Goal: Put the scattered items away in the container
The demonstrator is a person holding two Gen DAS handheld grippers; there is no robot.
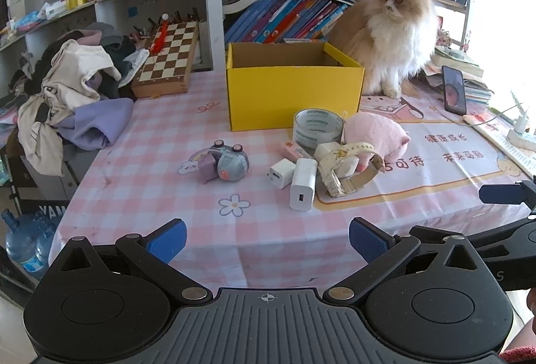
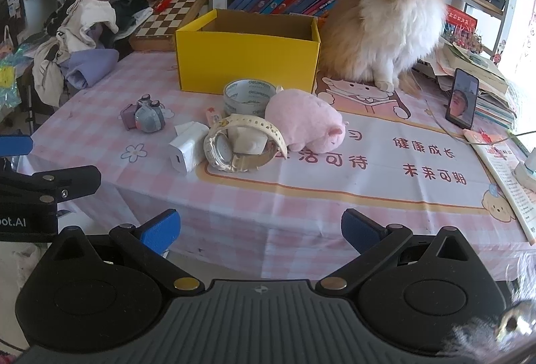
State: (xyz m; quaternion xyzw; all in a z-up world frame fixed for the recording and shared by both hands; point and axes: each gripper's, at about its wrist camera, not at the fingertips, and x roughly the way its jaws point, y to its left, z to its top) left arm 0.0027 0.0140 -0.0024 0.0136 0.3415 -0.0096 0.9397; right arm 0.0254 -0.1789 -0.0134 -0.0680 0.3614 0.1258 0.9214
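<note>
Your left claw (image 1: 267, 240) and right claw (image 2: 260, 231) both hang spread and empty at the surface (image 2: 335, 203) edge; nothing is boxed yet. Ahead lie chargers (image 1: 303, 183), watch (image 2: 234, 149), tape (image 2: 249, 96), plush (image 2: 305, 119), before the box (image 1: 291, 86); reach for the nearest charger

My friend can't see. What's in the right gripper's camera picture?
A yellow box stands open beside a fluffy cat, with tape, a pink plush pig, a watch and chargers scattered in front. The right gripper is open.
</note>
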